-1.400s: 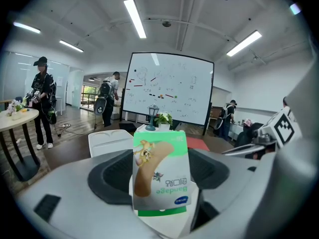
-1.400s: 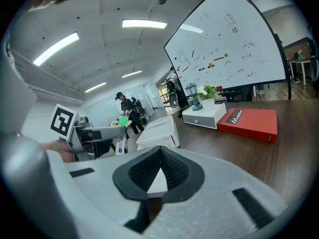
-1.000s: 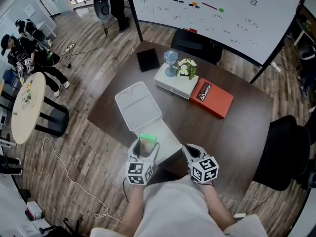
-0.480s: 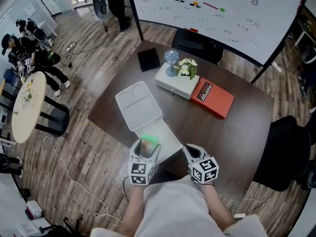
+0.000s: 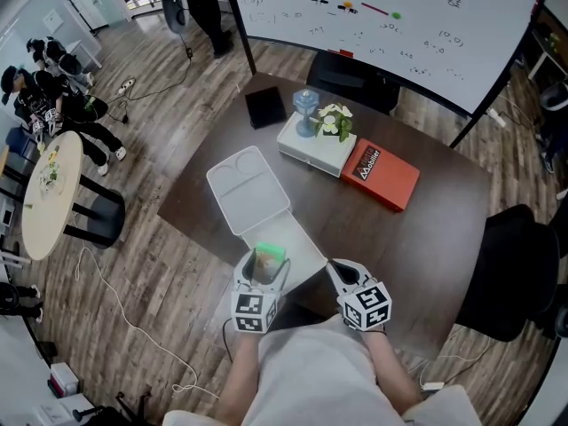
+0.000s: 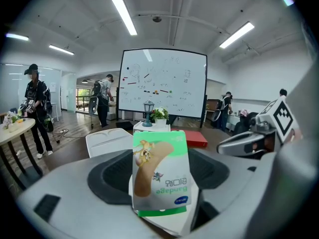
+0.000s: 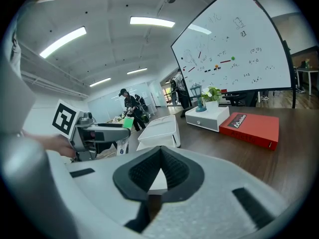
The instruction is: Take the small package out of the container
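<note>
A small green and white bandage package point(image 5: 268, 256) point(image 6: 159, 176) stands upright between the jaws of my left gripper point(image 5: 264, 270) point(image 6: 159, 185), which is shut on it. It hangs over the near left corner of the open white clamshell container point(image 5: 304, 248) point(image 6: 106, 139), whose lid point(image 5: 248, 190) lies flat behind. My right gripper point(image 5: 342, 274) point(image 7: 160, 172) is shut with nothing in it, just to the right of the container's near edge. In the right gripper view the left gripper point(image 7: 97, 133) and the package point(image 7: 127, 123) show at the left, beside the container point(image 7: 160, 131).
On the dark table point(image 5: 426, 229) lie a red book point(image 5: 382, 175), a white box with flowers and a lantern point(image 5: 317, 145), and a black tablet point(image 5: 265, 107). A black chair point(image 5: 512, 273) stands right. A round table point(image 5: 48, 193) and people are far left.
</note>
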### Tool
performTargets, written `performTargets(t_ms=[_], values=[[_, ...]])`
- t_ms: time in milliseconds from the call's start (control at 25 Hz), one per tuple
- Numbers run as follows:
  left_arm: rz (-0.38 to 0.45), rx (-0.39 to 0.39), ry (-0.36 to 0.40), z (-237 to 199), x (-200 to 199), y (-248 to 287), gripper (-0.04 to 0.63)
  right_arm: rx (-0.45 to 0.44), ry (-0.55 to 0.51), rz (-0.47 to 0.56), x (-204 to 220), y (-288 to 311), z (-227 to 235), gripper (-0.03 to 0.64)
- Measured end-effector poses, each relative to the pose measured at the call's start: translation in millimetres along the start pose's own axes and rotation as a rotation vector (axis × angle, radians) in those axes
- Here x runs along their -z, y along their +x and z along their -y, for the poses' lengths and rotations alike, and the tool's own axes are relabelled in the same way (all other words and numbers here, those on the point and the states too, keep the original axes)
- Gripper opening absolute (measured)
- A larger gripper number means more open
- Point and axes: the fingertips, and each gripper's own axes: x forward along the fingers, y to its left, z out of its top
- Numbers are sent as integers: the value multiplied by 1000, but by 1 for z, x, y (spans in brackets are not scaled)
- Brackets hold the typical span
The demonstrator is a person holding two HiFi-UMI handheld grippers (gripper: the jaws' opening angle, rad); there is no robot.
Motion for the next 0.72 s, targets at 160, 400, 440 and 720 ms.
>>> performTargets(t_ms=[160, 400, 440, 720], values=[[4, 4, -1, 1, 0, -1, 330, 1, -1, 1, 0, -1, -1, 2], [9, 13, 8, 5, -2, -1, 330, 0, -5, -1, 0, -3, -2, 2], [9, 14, 8, 6, -1, -1, 330, 2, -3, -2, 1, -4, -1, 2], [11, 10, -6, 9, 0, 1, 330, 6, -4, -2, 2, -8, 4, 2]])
